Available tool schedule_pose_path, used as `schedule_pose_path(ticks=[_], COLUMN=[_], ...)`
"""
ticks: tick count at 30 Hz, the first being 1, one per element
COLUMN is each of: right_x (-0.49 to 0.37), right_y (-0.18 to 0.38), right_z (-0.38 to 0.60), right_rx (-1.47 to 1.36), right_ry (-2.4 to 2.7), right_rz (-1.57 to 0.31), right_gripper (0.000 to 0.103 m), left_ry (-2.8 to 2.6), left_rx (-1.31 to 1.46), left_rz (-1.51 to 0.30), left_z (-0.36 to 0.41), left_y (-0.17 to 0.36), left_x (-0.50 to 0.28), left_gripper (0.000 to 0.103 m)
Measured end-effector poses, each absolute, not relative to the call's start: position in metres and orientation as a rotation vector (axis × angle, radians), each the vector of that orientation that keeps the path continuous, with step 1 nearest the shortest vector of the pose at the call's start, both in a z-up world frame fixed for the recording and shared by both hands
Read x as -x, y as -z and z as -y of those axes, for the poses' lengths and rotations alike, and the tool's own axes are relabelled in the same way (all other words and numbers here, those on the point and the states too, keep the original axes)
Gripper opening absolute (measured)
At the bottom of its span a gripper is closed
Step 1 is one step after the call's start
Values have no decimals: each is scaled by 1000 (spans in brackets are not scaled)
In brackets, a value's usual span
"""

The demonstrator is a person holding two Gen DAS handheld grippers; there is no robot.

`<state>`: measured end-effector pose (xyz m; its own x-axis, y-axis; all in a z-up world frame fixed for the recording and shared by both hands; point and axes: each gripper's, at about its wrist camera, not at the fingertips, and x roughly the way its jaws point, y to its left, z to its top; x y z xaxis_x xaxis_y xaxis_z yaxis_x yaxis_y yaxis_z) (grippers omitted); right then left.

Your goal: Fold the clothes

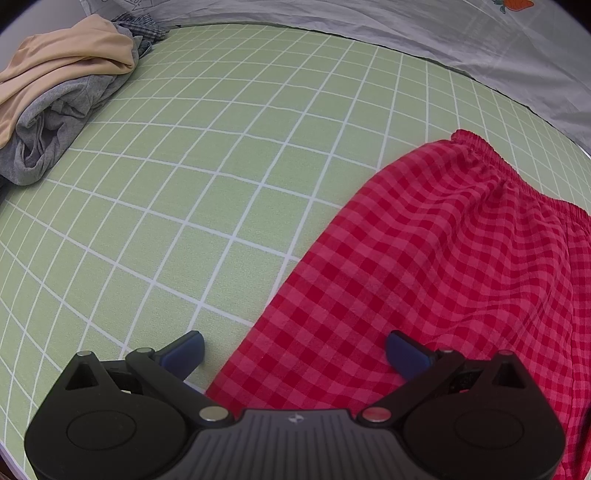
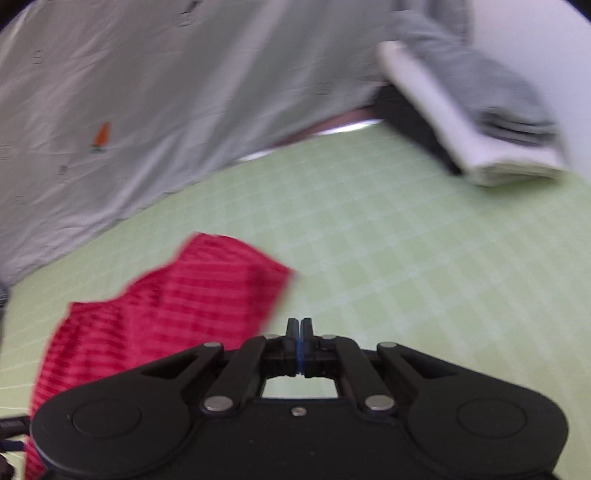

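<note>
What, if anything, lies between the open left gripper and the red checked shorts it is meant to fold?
Nothing visible: the left gripper stands open directly over the edge of the red checked shorts.

Shorts (image 1: 443, 266) — red-pink check. Mat (image 1: 207, 155) — pale green, white grid. Heaped clothes (image 1: 62, 96) — tan, grey. Sheet (image 1: 406, 33) — grey, orange carrot print.

the left gripper (image 1: 294, 349) hangs with jaws wide over the edge of red checked shorts (image 1: 443, 266) lying on the green grid table (image 1: 207, 155), crumpled clothes (image 1: 62, 107) upper left.
</note>
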<state>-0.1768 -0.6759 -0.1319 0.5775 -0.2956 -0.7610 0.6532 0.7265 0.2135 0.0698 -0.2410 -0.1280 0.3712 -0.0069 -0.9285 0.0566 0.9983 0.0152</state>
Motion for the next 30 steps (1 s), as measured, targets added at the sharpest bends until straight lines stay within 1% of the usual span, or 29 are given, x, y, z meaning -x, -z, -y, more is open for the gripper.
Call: schedule_pose_path(ticks=[1, 2, 3, 4, 5, 6, 7, 8, 9, 14, 19, 21, 22, 23, 24, 25, 26, 27, 28, 29, 30], right_x=[185, 192, 192, 191, 187, 180, 172, 164, 156, 105, 71, 63, 60, 57, 55, 53, 51, 51, 52, 53, 59], right_y=[135, 139, 144, 150, 153, 154, 155, 156, 157, 156, 160, 162, 163, 164, 165, 168, 170, 174, 175, 176, 175], right_z=[677, 678, 679, 680, 679, 678, 677, 675, 674, 670, 676, 679, 680, 681, 683, 685, 687, 687, 688, 689, 689], right_rx=[-525, -536, -546, -555, -556, -547, -536, -525, -514, -409, -411, -412, -416, -433, -452, -477, -503, -523, -537, -550, -562], right_ry=[599, 614, 625, 635, 642, 628, 613, 597, 581, 516, 420, 411, 405, 394, 382, 369, 356, 343, 335, 328, 333], right_rz=[-790, -809, -828, -847, -852, -838, -822, -806, -791, -780, -798, -806, -804, -806, -809, -814, -820, -823, -819, -814, -798], right_gripper=[2, 10, 22, 56, 80, 88, 98, 103, 103, 103, 103, 101, 93, 80, 73, 59, 48, 45, 32, 10, 1], left_ry=[40, 40, 39, 39, 40, 40, 41, 43, 44, 44, 39, 38, 37, 37, 36, 36, 37, 38, 38, 38, 38], left_rx=[-46, -46, -46, -46, -47, -47, -47, -48, -49, -47, -44, -43, -42, -42, -42, -42, -42, -42, -42, -42, -42], left_rz=[-1189, -1189, -1190, -1192, -1192, -1193, -1192, -1192, -1192, -1193, -1191, -1192, -1192, -1192, -1192, -1192, -1191, -1190, -1189, -1188, -1187], left_z=[241, 241, 241, 241, 242, 242, 241, 241, 240, 240, 241, 240, 240, 240, 240, 240, 240, 240, 240, 240, 240], left_y=[128, 128, 128, 128, 128, 128, 127, 127, 127, 127, 127, 128, 127, 127, 127, 127, 128, 128, 128, 128, 128], left_x=[-70, -70, -70, -70, -70, -70, -70, -71, -71, -71, -71, -71, -71, -72, -72, -72, -72, -72, -72, -72, -71], left_gripper=[103, 103, 103, 103, 103, 103, 103, 103, 103, 103, 103, 103, 103, 103, 103, 103, 103, 103, 103, 103, 103])
